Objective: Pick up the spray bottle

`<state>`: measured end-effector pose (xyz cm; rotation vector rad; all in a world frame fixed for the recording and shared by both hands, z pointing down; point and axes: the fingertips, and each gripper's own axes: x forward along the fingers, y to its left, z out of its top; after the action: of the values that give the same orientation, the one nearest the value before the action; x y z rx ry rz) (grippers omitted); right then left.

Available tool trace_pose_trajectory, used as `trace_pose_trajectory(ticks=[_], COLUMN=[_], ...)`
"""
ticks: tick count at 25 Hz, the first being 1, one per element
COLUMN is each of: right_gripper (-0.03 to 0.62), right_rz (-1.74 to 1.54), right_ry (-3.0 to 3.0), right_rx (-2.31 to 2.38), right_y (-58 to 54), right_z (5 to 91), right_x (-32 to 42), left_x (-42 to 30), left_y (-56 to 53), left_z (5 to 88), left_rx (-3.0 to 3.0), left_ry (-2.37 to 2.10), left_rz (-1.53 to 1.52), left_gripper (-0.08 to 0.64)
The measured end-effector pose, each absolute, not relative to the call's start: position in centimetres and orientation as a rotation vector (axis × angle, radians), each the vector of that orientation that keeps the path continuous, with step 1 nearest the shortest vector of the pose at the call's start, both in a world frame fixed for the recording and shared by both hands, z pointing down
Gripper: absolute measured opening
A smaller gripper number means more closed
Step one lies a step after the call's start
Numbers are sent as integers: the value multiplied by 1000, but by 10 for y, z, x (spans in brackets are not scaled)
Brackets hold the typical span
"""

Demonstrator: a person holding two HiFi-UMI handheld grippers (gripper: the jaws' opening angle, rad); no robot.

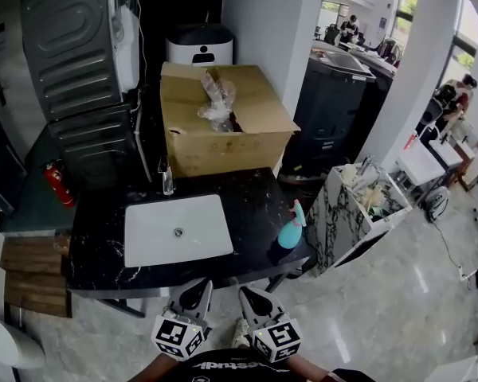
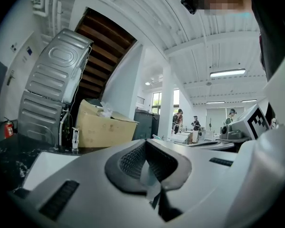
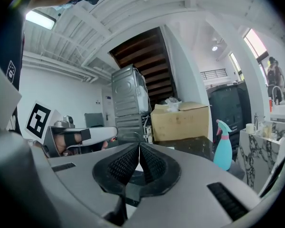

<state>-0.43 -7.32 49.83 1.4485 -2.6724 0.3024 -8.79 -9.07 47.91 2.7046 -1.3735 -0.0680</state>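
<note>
step: approach | spray bottle (image 1: 291,229) upright on counter (image 1: 255,201), front right corner | left gripper (image 1: 199,289) and right gripper (image 1: 248,294) closed, empty (both short of it) | tip: open right wide, clamp body squarely

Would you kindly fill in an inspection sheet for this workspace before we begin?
Surface: black marble counter with a white sink set into it.
Job's things: teal spray bottle upright near the counter's right front corner, untouched.
Clutter: open cardboard box holding crumpled plastic at the back; faucet behind the sink.
Grippers: left gripper and right gripper both shut, empty, short of the counter.
Cables: one cable trails over the floor at right.
Surroundings: grey appliance casings at left, fire extinguisher, marble-patterned stand, people at distant desks.
</note>
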Motion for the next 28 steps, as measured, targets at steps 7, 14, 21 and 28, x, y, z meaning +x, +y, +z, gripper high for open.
trace_pose_trajectory(ticks=[7,14,21,28], right_gripper=[38,38,40,56], right_rz=[235,237,204,171], right_ry=[-2718,-2718,-2703,-2643], right_rx=[1440,1490,1581,1637], right_y=[-153,-196,-215,-222], right_z=[475,473,470,471], right_x=[45,97,128,151], left_x=[-28,22,53,82], left_y=[-170,-216,-242,-258], left_z=[462,457,463,469], left_rx=[2764,2789,2815,2848], left_ry=[-1365,-1341,-1255,-1155], left_rz=[-78,-71,-65,-70], left_gripper=[14,15,14,15])
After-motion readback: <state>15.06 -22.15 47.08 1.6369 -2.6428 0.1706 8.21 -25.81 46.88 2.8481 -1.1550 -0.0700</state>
